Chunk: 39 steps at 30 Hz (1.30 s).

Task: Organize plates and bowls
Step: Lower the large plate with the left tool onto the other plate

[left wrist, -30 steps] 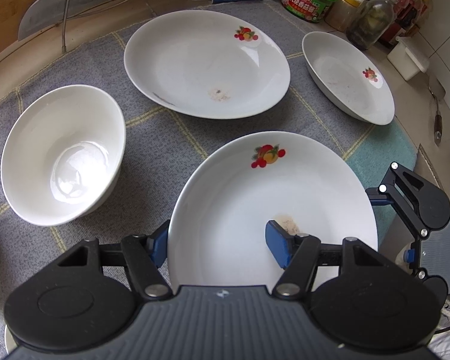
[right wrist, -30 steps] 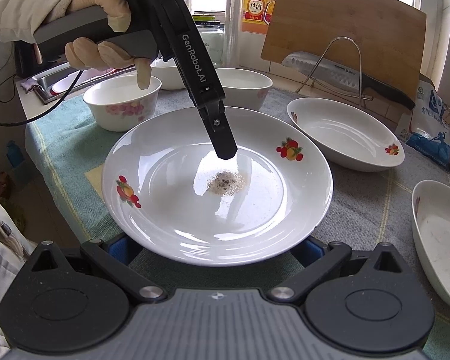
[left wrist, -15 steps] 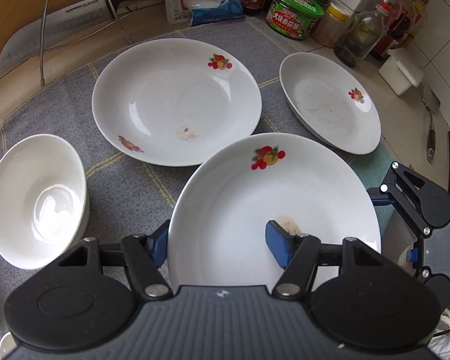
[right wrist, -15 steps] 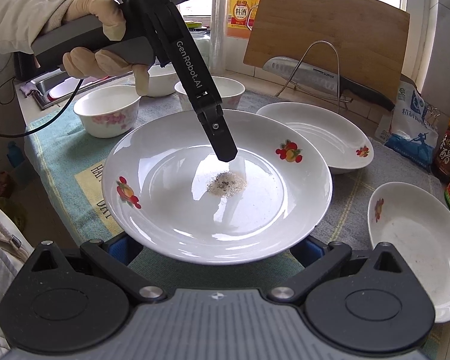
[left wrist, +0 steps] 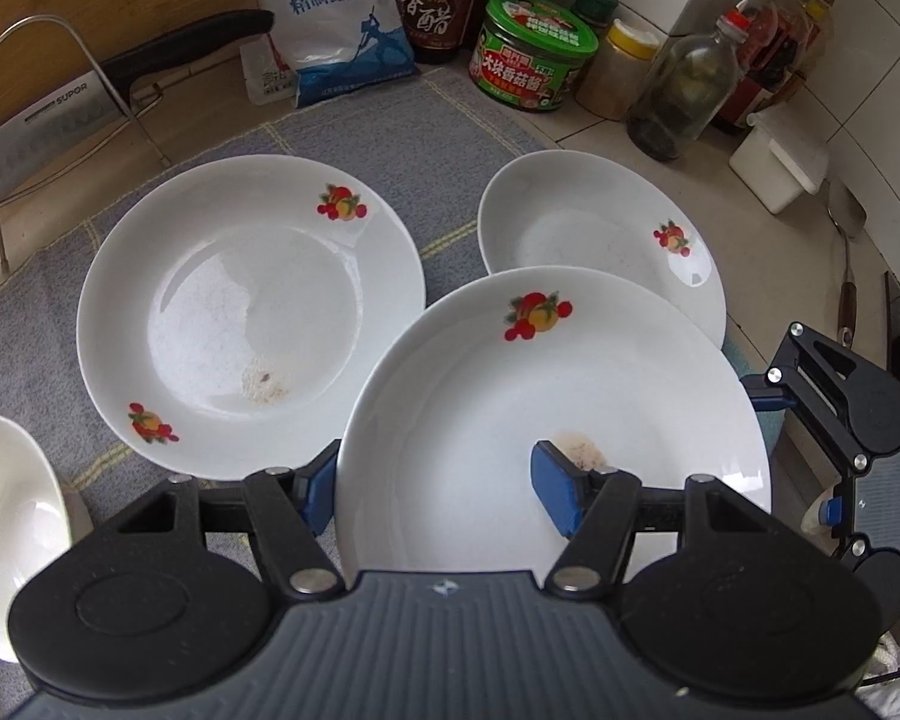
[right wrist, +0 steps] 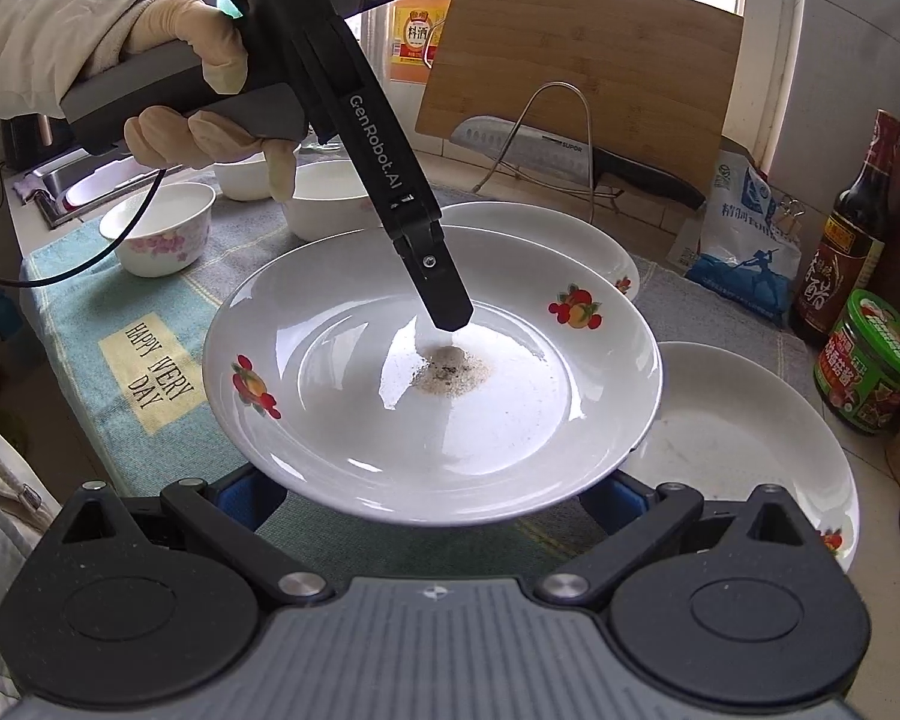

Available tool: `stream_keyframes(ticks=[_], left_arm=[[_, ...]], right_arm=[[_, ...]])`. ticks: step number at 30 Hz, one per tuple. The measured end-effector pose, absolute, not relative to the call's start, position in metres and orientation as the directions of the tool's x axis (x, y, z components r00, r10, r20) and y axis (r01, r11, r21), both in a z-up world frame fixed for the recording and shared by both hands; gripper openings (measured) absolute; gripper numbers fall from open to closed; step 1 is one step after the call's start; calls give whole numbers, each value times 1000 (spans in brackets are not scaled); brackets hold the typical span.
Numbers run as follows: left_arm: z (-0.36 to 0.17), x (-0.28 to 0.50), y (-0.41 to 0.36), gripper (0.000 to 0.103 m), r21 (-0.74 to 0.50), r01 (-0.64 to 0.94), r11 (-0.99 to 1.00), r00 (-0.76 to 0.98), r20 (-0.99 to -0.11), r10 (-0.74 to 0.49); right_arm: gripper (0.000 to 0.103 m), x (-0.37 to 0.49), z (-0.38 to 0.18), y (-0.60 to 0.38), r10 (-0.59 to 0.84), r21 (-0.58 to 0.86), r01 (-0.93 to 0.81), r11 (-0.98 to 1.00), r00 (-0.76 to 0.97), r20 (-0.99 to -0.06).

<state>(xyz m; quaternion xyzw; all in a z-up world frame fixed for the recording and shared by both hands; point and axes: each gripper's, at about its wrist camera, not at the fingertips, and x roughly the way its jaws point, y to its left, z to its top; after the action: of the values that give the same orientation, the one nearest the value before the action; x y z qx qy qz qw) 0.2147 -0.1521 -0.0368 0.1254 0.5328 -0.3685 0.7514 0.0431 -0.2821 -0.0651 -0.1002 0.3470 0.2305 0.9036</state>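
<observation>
Clamped across the rim of a white fruit-print plate point(left wrist: 546, 396), the left gripper point(left wrist: 435, 489) has one blue pad point(left wrist: 555, 495) lying on the plate's upper face beside a brownish residue patch point(left wrist: 582, 450) and the other pad under the rim at the left. From the right wrist view that plate point(right wrist: 342, 396) hangs clear above the cloth, the left gripper's black finger point(right wrist: 444, 288) coming down onto its centre just above the residue point(right wrist: 450, 372), and a gloved hand point(right wrist: 210, 96) grips the handle. The right gripper point(right wrist: 429, 495) sits low, its jaws spread wide on either side beneath the near edge of the plate; whether either pad touches it cannot be told.

Beyond the held plate, a second fruit-print plate point(left wrist: 246, 312) lies flat on the grey checked cloth point(left wrist: 390, 138), and a smaller shallow dish point(left wrist: 594, 234) sits to its right, partly covered by the held plate's far rim. A white bowl point(left wrist: 12, 528) stands at the left edge. Further off, a flower-print bowl point(right wrist: 162, 228) rests on a teal towel point(right wrist: 90, 360), with a cleaver point(right wrist: 540, 150) on a wire rack before a bamboo board point(right wrist: 582, 54). Along the wall stand a salt bag point(left wrist: 336, 36), a vinegar bottle point(left wrist: 438, 0) and a green-lidded jar point(left wrist: 534, 60).
</observation>
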Motion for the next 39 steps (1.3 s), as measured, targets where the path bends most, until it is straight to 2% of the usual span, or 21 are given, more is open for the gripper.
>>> stream_keyframes(ticks=[24,39], left_arm=[[-46,229,-265,64,-231,782,578,82,-882,-464],[-64,247,-290,64,-245,789,563,46,-891,-452]], right_arm=[[103,35,-72,-366,215,-35,-329,944,692,-690],[103,44,-81,-389,190,-19,-285,958,687,-701]])
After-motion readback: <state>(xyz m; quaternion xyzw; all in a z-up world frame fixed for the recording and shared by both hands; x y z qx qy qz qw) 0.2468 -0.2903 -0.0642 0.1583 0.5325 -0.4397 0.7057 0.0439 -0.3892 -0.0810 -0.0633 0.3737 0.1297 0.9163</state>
